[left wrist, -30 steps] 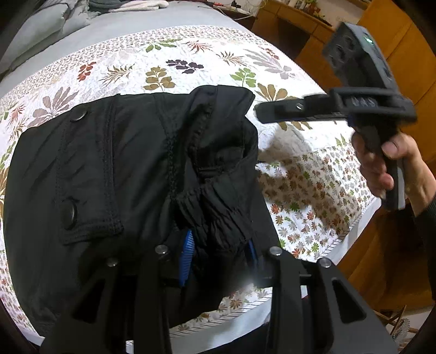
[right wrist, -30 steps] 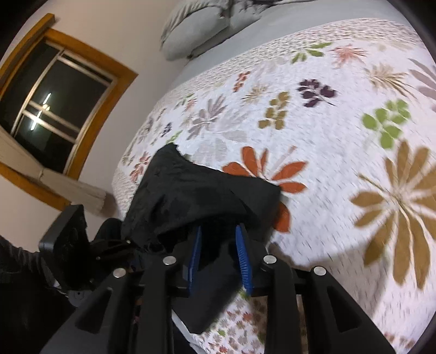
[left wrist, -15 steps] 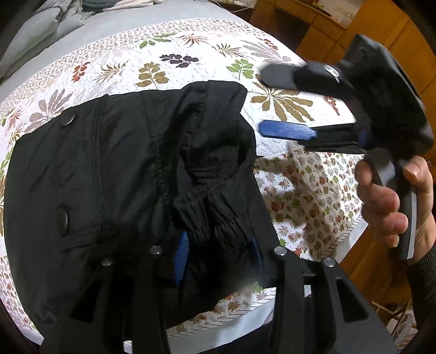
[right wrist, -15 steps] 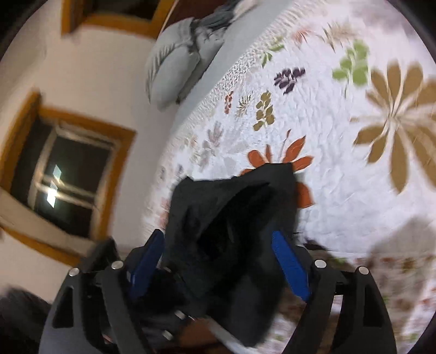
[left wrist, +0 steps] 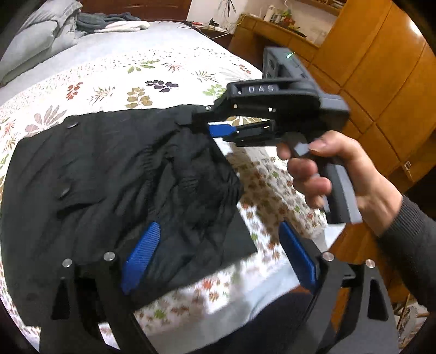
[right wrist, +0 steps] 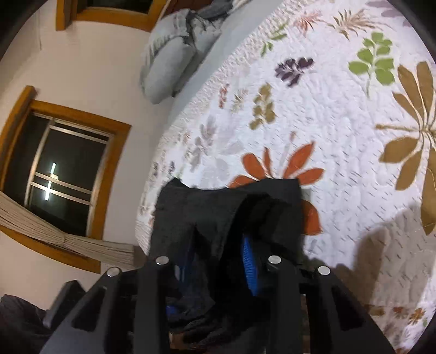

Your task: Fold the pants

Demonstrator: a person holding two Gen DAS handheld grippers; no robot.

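Black pants (left wrist: 114, 174) lie bunched on the flowered bedspread (left wrist: 163, 70), with the waistband and snaps toward the left. My left gripper (left wrist: 218, 253) is open above the near edge of the pants, its blue pads (left wrist: 141, 250) spread wide and holding nothing. My right gripper (left wrist: 209, 128) reaches in from the right and is shut on the far right corner of the pants. In the right wrist view the black fabric (right wrist: 231, 215) is pinched between the right gripper's (right wrist: 218, 261) blue pads (right wrist: 249, 258), lifted off the bed.
Grey pillows (left wrist: 41, 38) and loose clothes (left wrist: 114, 21) lie at the head of the bed. Wooden cabinets (left wrist: 368, 68) stand to the right. A dark window (right wrist: 62, 168) is in the wall to the left. The bed's near edge (left wrist: 245, 296) runs under my left gripper.
My left gripper has let go of the pants and opened wide. My right gripper, open half a second ago, has closed on the far right corner of the pants.
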